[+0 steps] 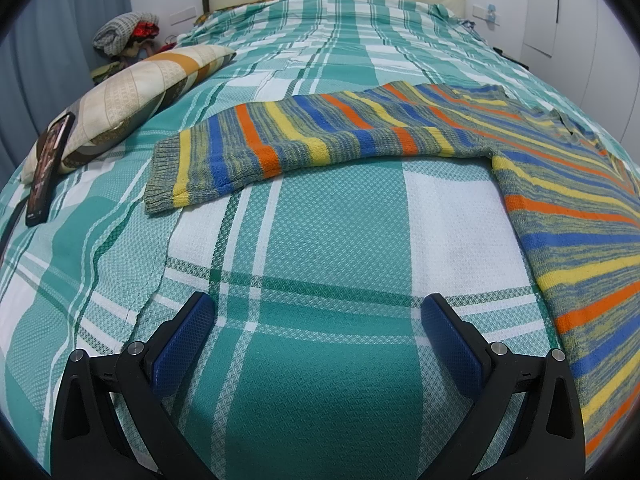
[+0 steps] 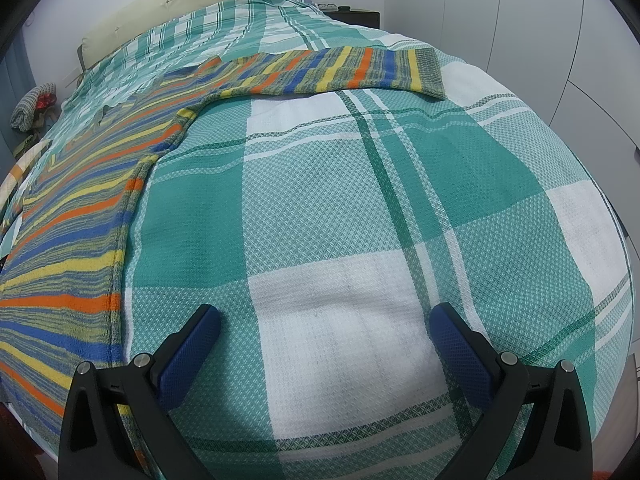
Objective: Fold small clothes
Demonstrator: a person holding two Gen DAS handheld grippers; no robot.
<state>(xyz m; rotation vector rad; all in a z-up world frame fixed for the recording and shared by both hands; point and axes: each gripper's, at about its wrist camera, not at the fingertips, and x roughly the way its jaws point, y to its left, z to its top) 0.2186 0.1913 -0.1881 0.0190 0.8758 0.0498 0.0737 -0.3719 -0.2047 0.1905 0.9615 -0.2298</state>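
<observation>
While the knitted sweater striped in orange, blue, yellow and grey-green (image 1: pixel 400 128) lay flat on the teal-and-white checked waffle-weave bedspread (image 1: pixel 320 240) with both sleeves stretched out sideways, I saw my left gripper (image 1: pixel 318 308) spread wide with nothing between its blue pads, near the left sleeve. My right gripper (image 2: pixel 325 318) was just as wide and empty, its near finger just beside the sweater's hem edge. I could read no label or writing, even on the dark phone (image 1: pixel 48 168) leaning against the beige patterned pillow (image 1: pixel 132 96).
</observation>
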